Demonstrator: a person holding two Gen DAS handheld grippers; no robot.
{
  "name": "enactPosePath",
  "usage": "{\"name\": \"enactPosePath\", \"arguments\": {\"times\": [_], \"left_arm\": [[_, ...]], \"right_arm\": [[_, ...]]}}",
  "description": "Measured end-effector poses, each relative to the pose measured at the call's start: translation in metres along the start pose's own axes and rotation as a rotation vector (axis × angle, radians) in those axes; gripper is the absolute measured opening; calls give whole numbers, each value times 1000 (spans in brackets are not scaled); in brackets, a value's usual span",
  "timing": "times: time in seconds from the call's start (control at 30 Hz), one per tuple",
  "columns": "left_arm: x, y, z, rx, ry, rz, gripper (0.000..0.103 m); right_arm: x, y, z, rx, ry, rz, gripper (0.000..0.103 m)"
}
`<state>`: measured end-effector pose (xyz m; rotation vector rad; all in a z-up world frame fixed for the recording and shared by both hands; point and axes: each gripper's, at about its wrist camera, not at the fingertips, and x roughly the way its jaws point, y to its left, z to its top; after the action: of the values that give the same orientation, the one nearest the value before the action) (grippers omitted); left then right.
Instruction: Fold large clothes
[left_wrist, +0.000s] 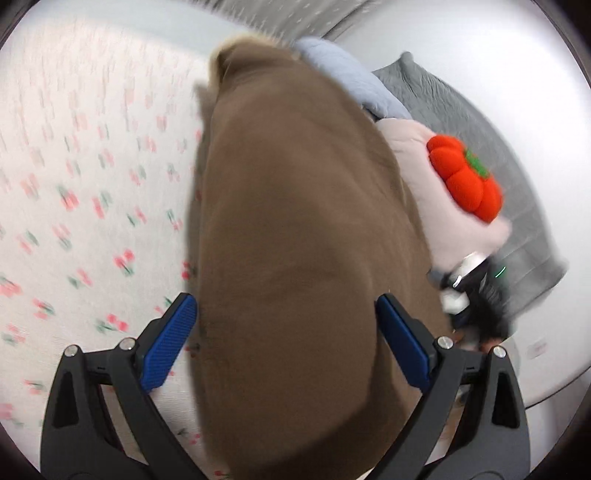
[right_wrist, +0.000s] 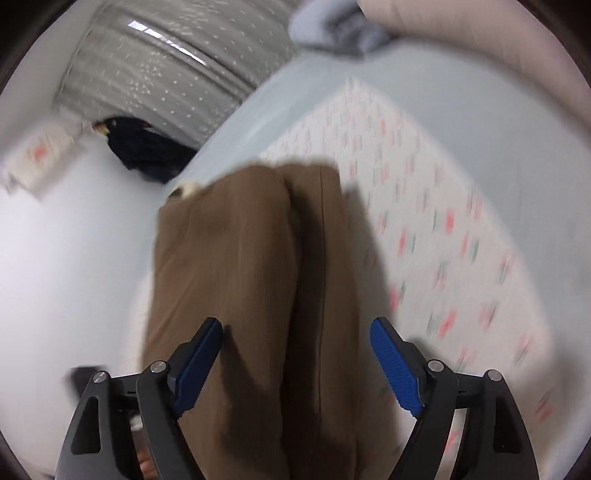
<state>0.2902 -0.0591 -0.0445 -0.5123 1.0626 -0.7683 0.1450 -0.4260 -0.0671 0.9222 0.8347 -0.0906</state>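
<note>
Lying on bed: floral sheet (left_wrist: 85, 177), a broad flat surface for folding.
Garment: brown garment (left_wrist: 295, 240) stretched lengthwise over it, likely for folding.
Grippers: left gripper (left_wrist: 286, 343), right gripper (right_wrist: 295, 363), jaws apart, straddling cloth.

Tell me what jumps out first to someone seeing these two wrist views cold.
A big brown garment fills the middle of both views, lying between the spread blue pads of the left claw and the right claw, both open. Next comes the bright orange pumpkin-shaped plush, right of the garment on a pale pink pillow. Beneath is a white sheet with a red flower print.
</note>
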Motion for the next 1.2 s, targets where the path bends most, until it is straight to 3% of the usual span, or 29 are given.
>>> {"name": "enactPosePath", "arguments": {"times": [0.17,0.23,0.3,0.37,0.4,0.47,0.53,0.6,0.87,1.07,1.2], "left_arm": [[27,38,12,-183,96,-215,97],[29,39,13,-181,105,-235,97],[33,37,16,-159,117,-236,97],[35,35,16,-144,108,-245,91],[34,36,17,-140,98,-243,86],[29,35,13,-139,68,-228,78],[25,30,11,-128,54,-204,71],[18,26,11,-120,45,-190,66],[-50,27,-1,-157,48,-106,65],[-116,45,-40,-194,26,-17,65],[-134,58,-64,-205,13,19,66]], "right_arm": [[24,-39,-20,157,72,187,90],[28,-39,-23,138,37,213,90],[33,-30,-22,91,59,199,90],[42,-22,-22,67,83,199,81],[47,-20,-23,74,104,229,70],[60,-18,-20,77,98,230,65],[53,-18,-24,127,75,288,51],[42,-9,-29,133,48,309,47],[39,73,-48,-7,102,307,45],[56,117,-83,-57,190,332,45],[74,133,-104,-93,241,343,45]]}}
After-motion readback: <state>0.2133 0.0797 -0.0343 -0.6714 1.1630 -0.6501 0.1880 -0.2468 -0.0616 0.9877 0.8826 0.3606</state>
